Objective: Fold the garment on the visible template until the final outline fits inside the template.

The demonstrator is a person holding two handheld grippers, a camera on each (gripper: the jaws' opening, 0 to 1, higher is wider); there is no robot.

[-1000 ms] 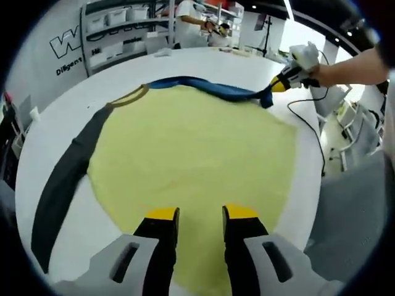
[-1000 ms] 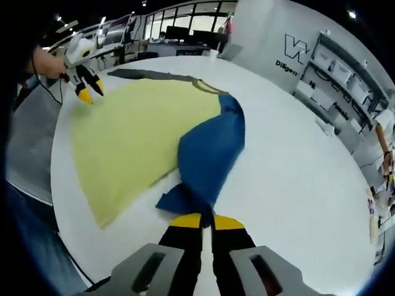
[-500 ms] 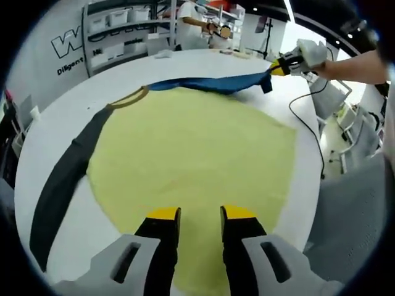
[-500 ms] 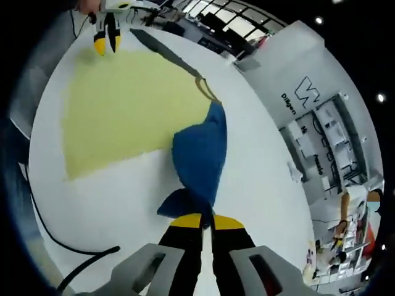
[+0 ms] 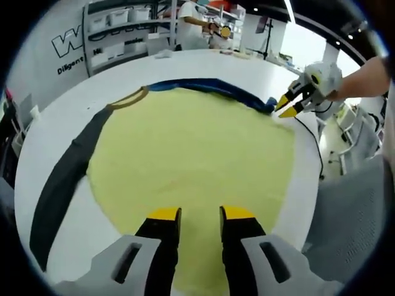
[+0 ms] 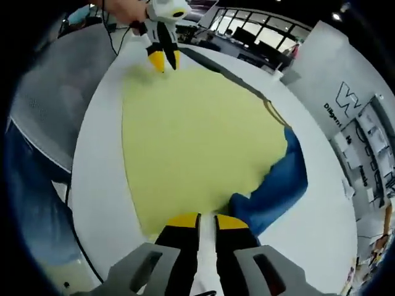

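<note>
The white table (image 5: pixel 203 61) is carrying the yellow garment (image 5: pixel 191 160) mid-frame, blue sleeve (image 6: pixel 281 188) lying right. Both grippers, right (image 6: pixel 199 221) and left (image 5: pixel 200 213), are hovering apart, holding nothing; I'd pinch the sleeve cuff low before folding inward.

We see a round white tabletop (image 5: pixel 203 61). Beyond it, shelving (image 5: pixel 120 28) with white bins lines a white wall (image 5: pixel 37 43) bearing dark lettering. Dark-framed windows (image 6: pixel 256 18) stand beyond the tabletop's far edge.
</note>
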